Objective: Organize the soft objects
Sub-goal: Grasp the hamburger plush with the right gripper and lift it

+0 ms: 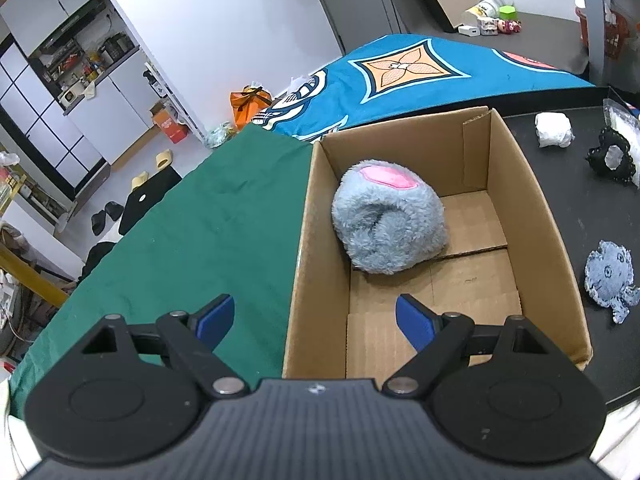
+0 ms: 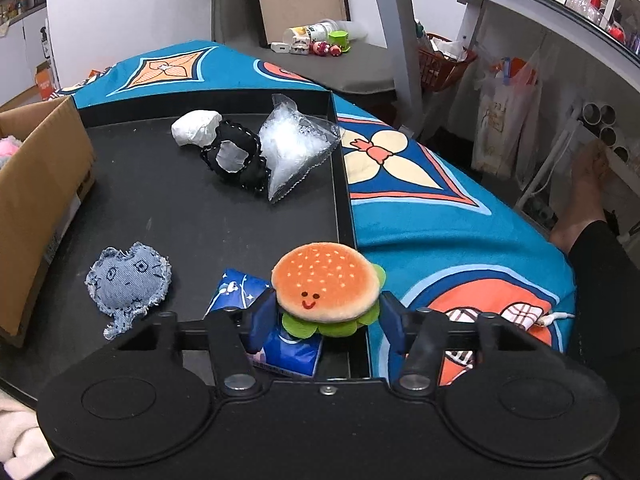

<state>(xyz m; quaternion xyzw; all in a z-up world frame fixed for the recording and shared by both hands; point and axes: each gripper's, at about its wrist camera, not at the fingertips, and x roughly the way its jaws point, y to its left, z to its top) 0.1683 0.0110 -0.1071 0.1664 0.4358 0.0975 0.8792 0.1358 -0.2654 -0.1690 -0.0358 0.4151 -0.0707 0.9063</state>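
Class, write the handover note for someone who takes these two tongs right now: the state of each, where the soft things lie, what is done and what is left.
Left tongs: open, empty, above the cardboard box.
Right tongs: shut on the burger plush, over the black tray.
Done: grey plush lies in the box.
Left: box the burger; then, from the tray, the denim toy, blue packet, white bundle, black lace piece and clear bag.
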